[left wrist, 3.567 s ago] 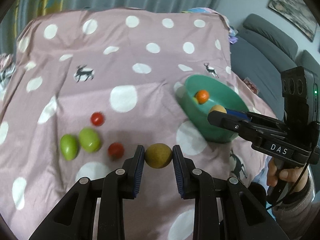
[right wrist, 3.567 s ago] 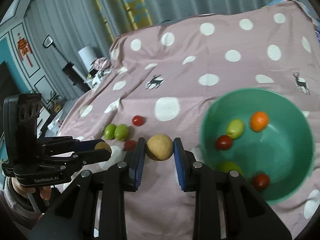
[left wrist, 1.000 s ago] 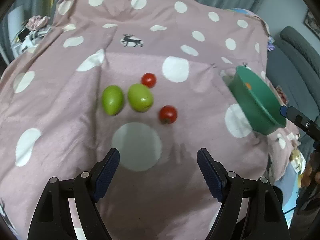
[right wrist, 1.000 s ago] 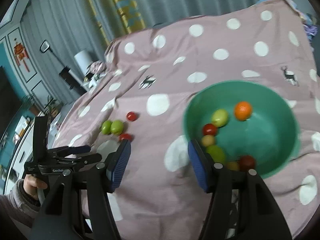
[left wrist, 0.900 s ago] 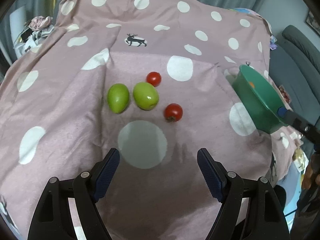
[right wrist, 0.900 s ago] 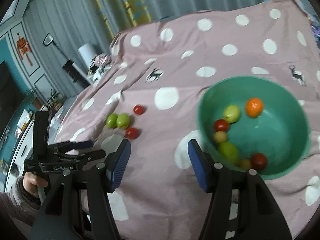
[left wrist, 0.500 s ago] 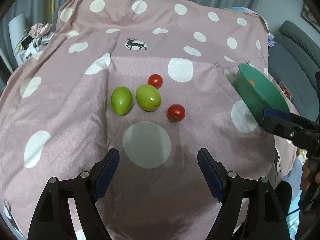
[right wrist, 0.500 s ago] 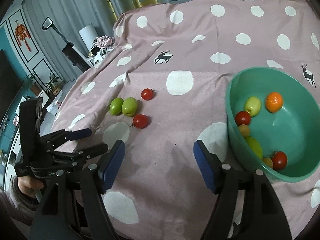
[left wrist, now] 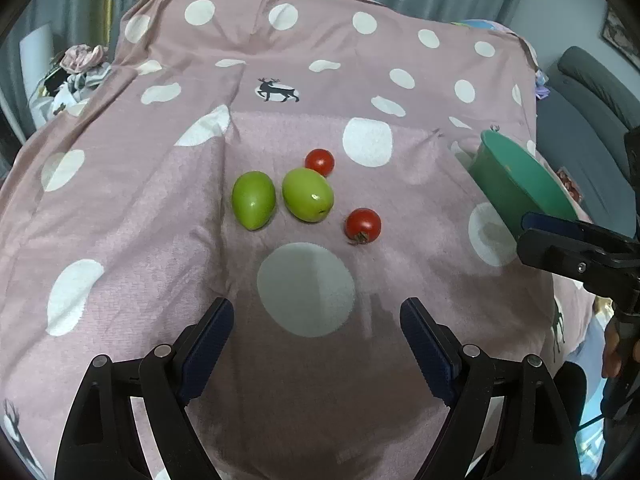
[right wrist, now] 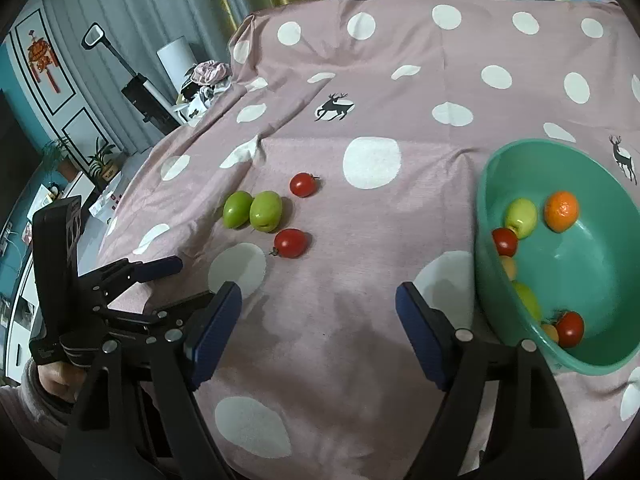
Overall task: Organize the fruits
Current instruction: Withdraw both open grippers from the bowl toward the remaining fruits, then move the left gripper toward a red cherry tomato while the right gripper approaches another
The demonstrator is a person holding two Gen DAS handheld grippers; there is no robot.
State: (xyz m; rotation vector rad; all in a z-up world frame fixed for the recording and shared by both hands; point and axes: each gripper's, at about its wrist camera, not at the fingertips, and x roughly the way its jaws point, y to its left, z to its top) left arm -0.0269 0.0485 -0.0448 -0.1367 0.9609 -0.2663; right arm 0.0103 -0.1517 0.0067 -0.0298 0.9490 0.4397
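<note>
Pink dotted cloth point(left wrist: 120, 220) covers the table. Both the left hand-held gripper point(left wrist: 316, 332) and right hand-held gripper point(right wrist: 318, 316) are empty, jaws opening wide. At 12 o'clock lie two tomatoes point(left wrist: 363, 225), soft and easily bruised, and two green fruits point(left wrist: 308, 195), firm and smooth; grip across their middles. At 2 o'clock sits the bowl point(left wrist: 516, 184).

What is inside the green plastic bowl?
The green plastic bowl holds an orange mandarin, red tomatoes, green and small yellowish fruits; its near wall hides part of the pile.
</note>
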